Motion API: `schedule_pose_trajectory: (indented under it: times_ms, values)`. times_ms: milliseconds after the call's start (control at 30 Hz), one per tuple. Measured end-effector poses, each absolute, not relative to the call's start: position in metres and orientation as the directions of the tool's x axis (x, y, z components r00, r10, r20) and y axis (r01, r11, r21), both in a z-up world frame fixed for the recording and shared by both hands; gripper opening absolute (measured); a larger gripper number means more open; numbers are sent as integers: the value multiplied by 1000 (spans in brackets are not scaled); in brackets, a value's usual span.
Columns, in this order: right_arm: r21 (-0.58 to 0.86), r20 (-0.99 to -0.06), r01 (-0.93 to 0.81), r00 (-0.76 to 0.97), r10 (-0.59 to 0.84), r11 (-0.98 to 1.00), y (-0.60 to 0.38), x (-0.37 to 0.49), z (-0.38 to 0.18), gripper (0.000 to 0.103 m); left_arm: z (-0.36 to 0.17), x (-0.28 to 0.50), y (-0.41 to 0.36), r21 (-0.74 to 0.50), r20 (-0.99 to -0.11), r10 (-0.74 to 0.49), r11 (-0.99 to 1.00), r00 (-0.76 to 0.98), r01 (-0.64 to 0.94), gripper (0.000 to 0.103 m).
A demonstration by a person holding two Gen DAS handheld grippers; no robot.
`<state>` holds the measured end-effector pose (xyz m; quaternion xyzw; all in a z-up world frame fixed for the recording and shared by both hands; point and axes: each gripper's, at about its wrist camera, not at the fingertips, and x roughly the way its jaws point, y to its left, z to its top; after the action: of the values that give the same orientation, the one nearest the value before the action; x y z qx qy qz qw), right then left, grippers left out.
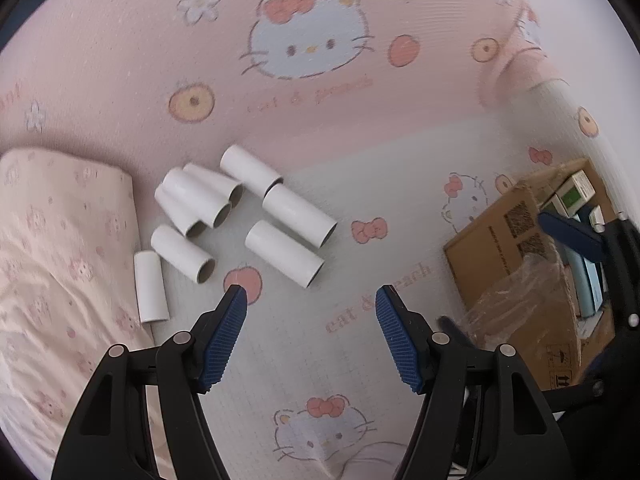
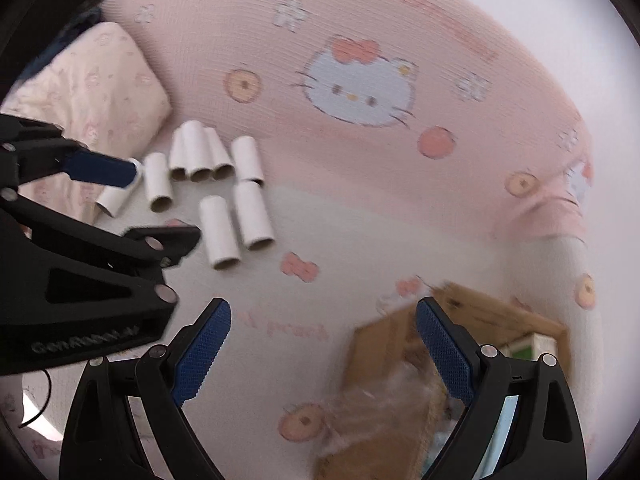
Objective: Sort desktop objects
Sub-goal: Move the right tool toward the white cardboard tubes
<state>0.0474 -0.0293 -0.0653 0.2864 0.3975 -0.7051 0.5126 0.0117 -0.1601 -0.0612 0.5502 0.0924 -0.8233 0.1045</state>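
So I'm looking down at a big pink cartoon-cat blanket (image 1: 304, 40) that covers pretty much everything, pink up top and whiter near me. On the far left there's a pale floral pillow (image 1: 60, 240) lying on it. Over on the right sits an open cardboard box (image 1: 504, 248) with crinkly clear plastic over its near corner and some small boxes inside; in the right wrist view it's blurry, so I can't make out more. The stuff I'm sorting, a cluster of white cardboard tubes (image 1: 240, 216), lies on the blanket just beside the pillow, well apart from the box. Three of them are bunched up touching, the rest loose around them. My left gripper (image 1: 311, 294) hangs over the blanket near the tubes, jaws spread wide, nothing in them. My right gripper (image 2: 323, 307) is above the box, also spread and holding nothing.
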Motion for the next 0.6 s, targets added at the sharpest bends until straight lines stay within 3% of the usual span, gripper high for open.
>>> schedule_pose_trajectory:
  times_ms: [333, 600]
  values:
    - [-350, -670, 923, -365, -646, -158, -47, 63, -130, 93, -136, 31, -209, -99, -977, 11, -906, -211, 411, 71]
    - [-79, -682, 986, -161, -714, -147, -49, 60, -169, 93, -177, 52, -235, -167, -933, -30, -846, -360, 505, 71]
